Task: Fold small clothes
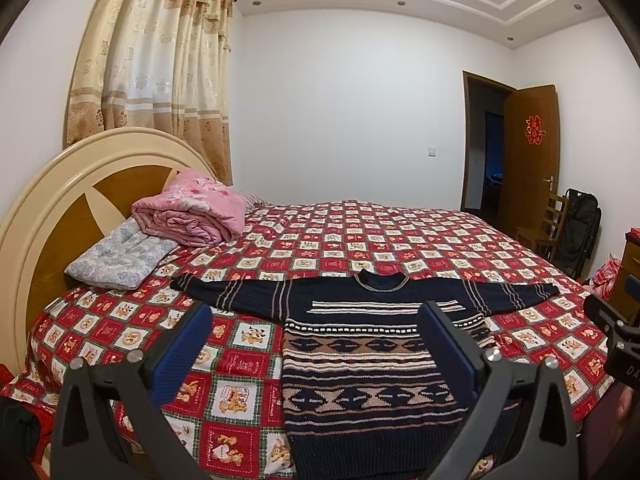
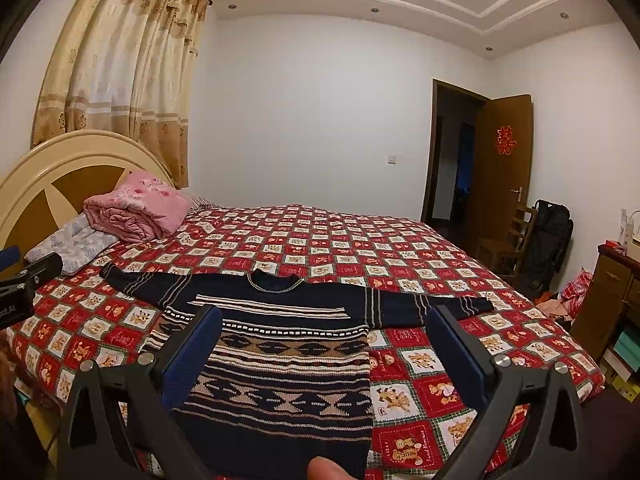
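Lying flat and unfolded on bed (image 1: 360, 232), sleeves spread, sweater (image 1: 372, 364) untouched; both grippers' (image 1: 316, 344) (image 2: 326, 344) fingers wide, empty, above its hem.

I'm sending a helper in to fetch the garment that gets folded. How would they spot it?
Look at the big bed with the red checked cover. The sweater lies flat near its front edge, sleeves spread. It alone is dark navy knit with tan patterned bands.

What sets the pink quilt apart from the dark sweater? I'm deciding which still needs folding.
The pink quilt is folded into a thick bundle; the sweater lies flat, sleeves spread wide. The quilt is soft pink with a floral print; the sweater is navy with tan and white bands. The quilt rests on a grey pillow by the headboard; the sweater lies at the near edge. Both are on the bed.
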Motion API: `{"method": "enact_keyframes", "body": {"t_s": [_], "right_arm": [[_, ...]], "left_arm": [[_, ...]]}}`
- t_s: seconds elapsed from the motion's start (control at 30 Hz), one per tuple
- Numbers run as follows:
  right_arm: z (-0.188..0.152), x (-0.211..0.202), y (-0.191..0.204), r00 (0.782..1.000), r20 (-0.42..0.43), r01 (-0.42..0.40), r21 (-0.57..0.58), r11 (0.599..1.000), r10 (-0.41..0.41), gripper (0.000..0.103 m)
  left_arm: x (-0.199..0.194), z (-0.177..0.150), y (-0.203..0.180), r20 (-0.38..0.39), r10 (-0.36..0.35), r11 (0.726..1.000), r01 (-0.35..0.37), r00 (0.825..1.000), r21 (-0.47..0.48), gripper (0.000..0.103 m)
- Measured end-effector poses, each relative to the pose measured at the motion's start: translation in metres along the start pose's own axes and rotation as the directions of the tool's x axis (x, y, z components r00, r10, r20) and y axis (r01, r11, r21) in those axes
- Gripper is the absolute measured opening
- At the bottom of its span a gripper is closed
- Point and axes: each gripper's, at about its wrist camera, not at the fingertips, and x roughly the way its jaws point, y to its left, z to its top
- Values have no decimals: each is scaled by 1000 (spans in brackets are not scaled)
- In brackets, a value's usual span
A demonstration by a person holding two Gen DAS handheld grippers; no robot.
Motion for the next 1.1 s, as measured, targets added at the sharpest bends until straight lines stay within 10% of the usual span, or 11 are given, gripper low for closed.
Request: {"method": "enact_keyframes", "body": {"t_s": [1.1], "right_arm": [[-6,2,2,1000,-7,-2,-3,1000,2,102]], "left_arm": [[0,0,2,2,-3,1000,3,1000,-3,103]]}}
